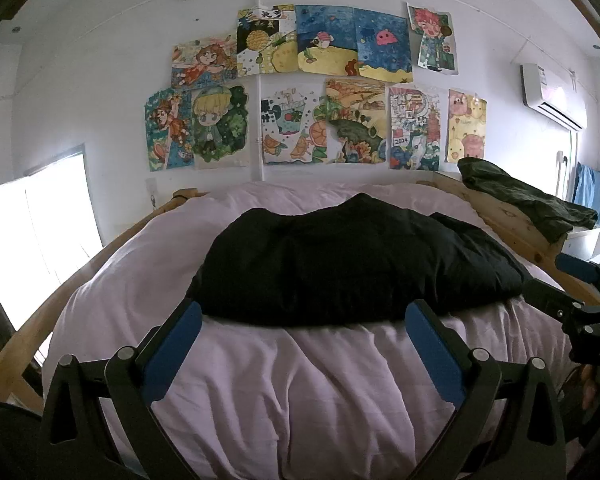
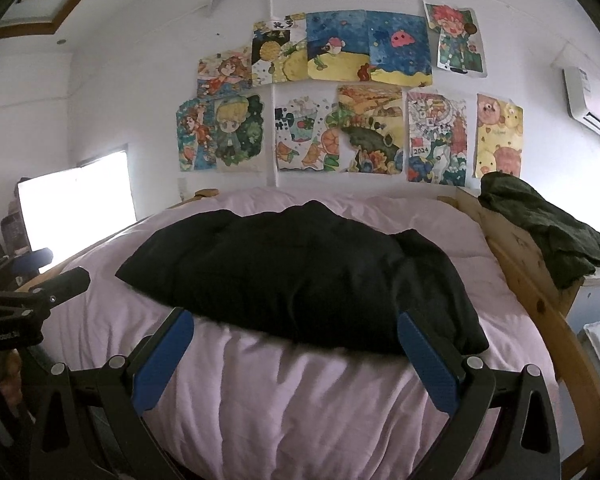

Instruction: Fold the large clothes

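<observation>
A black garment (image 1: pixel 352 264) lies folded in a thick bundle on the pale pink quilt (image 1: pixel 308 380) of a bed; it also shows in the right wrist view (image 2: pixel 308 276). My left gripper (image 1: pixel 303 312) is open and empty, its blue pads (image 1: pixel 172 352) held just short of the garment's near edge. My right gripper (image 2: pixel 294 322) is open and empty too, at the near edge of the garment. Each gripper shows at the side of the other's view, the right one (image 1: pixel 580 304) and the left one (image 2: pixel 28 292).
A wooden bed frame (image 1: pixel 512 220) runs along the right side, with a dark green garment (image 1: pixel 528 196) draped over it. Children's drawings (image 1: pixel 320 92) cover the white wall behind. A bright window (image 1: pixel 36 232) is at the left, an air conditioner (image 1: pixel 552 96) at the upper right.
</observation>
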Demonstrator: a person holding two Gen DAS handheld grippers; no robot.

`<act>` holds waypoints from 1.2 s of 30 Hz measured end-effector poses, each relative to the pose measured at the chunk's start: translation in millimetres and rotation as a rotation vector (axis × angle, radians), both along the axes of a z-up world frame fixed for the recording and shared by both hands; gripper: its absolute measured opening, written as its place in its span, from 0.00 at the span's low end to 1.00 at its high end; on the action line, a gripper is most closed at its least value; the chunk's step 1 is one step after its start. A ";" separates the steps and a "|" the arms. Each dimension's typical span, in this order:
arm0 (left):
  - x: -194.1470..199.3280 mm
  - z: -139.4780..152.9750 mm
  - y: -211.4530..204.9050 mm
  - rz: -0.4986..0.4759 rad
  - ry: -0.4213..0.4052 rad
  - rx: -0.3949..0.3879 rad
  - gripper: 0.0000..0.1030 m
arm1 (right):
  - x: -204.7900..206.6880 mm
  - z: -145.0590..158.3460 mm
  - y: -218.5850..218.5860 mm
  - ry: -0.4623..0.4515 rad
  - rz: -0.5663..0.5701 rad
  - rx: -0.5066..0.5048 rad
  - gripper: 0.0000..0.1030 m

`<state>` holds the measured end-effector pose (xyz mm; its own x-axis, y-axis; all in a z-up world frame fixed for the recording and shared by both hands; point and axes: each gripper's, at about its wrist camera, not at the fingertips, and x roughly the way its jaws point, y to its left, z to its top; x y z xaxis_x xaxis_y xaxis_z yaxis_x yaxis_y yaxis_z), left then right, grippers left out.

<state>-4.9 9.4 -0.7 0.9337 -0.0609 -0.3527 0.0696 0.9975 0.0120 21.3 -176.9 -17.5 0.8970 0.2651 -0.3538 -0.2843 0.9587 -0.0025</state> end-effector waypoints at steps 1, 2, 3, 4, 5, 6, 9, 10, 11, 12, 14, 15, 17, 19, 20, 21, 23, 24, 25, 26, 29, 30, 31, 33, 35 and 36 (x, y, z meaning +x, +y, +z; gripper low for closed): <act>-0.3 0.0 1.0 0.000 0.000 0.000 0.97 | 0.3 0.1 0.3 0.001 -0.003 0.002 1.00; 0.1 -0.4 1.3 0.001 0.000 0.000 0.97 | 0.1 -0.6 -0.1 0.002 -0.004 0.005 1.00; 0.4 -0.6 1.9 -0.001 0.000 0.000 0.97 | -0.5 -1.2 -0.1 0.003 -0.006 0.006 1.00; 0.3 -0.3 2.7 -0.003 0.000 0.000 0.97 | -0.6 -0.6 -0.4 0.003 -0.007 0.007 1.00; 0.5 -0.5 2.8 -0.003 0.000 0.000 0.97 | -0.5 -0.5 -0.9 0.003 -0.006 0.006 1.00; 0.6 -0.7 2.9 -0.002 0.000 0.001 0.97 | -1.1 -1.1 -1.2 0.004 -0.007 0.007 1.00; 0.8 -0.7 3.4 -0.004 0.000 0.002 0.97 | -0.9 -0.9 -1.6 0.004 -0.005 0.005 1.00; 0.4 -0.3 3.1 -0.003 -0.001 0.003 0.97 | -0.8 -0.5 -1.3 0.004 -0.006 0.005 1.00; 0.5 -0.6 2.9 -0.003 -0.002 0.004 0.97 | -1.0 -0.6 -1.5 0.004 -0.006 0.005 1.00; 0.7 -0.9 2.8 -0.003 -0.002 0.005 0.97 | -1.1 -0.6 -1.5 0.004 -0.006 0.006 1.00; 0.3 -0.3 2.7 -0.003 -0.001 0.004 0.97 | -0.9 -0.5 -1.3 0.005 -0.006 0.007 1.00; 0.9 -1.0 2.9 -0.003 -0.001 0.005 0.97 | -1.0 -0.6 -1.4 0.006 -0.006 0.007 1.00; 0.4 -0.6 2.7 -0.003 -0.001 0.004 0.97 | -1.0 -0.2 -1.4 0.006 -0.006 0.008 1.00; 0.9 -1.0 3.2 -0.003 -0.001 0.005 0.97 | -1.0 -0.2 -1.2 0.005 -0.006 0.006 1.00; 1.1 -1.2 3.5 -0.005 0.000 0.004 0.97 | -0.5 0.6 -0.7 0.005 -0.006 0.006 1.00; 1.3 -1.4 3.9 -0.006 0.000 0.003 0.97 | -1.1 0.0 -1.1 0.006 -0.006 0.007 1.00; 1.1 -1.3 3.7 -0.005 -0.001 0.006 0.97 | -0.9 0.2 -0.8 0.006 -0.006 0.007 1.00; 1.3 -1.4 3.7 -0.004 -0.001 0.007 0.97 | -0.7 0.6 -0.3 0.006 -0.007 0.006 1.00; 1.1 -1.1 4.2 -0.005 -0.001 0.006 0.97 | -0.4 1.1 0.0 0.005 -0.007 0.007 1.00; 1.3 -1.3 4.5 -0.006 -0.001 0.005 0.97 | -1.0 0.7 -0.5 0.005 -0.008 0.007 1.00; 1.2 -0.9 5.3 -0.007 -0.001 0.006 0.97 | -0.2 1.5 -0.4 0.006 -0.007 0.007 1.00; 1.7 -1.6 5.1 -0.006 -0.001 0.007 0.97 | -0.4 1.3 -0.6 0.006 -0.007 0.007 1.00; 1.4 -1.9 6.4 -0.007 -0.001 0.007 0.97 | -0.3 1.6 -0.6 0.006 -0.007 0.007 1.00; 1.9 -2.4 7.1 -0.008 -0.001 0.007 0.97 | -0.7 1.1 -0.9 0.006 -0.006 0.008 1.00; 1.3 -1.7 6.8 -0.007 -0.001 0.009 0.97 | -0.8 1.4 -0.7 0.006 -0.007 0.007 1.00; 1.9 -2.4 7.1 -0.007 -0.002 0.009 0.97 | -0.8 1.4 -0.7 0.006 -0.007 0.008 1.00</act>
<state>-3.0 16.5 -3.1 0.9338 -0.0645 -0.3519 0.0769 0.9968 0.0213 20.5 -177.6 -16.1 0.8967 0.2619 -0.3569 -0.2780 0.9606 0.0064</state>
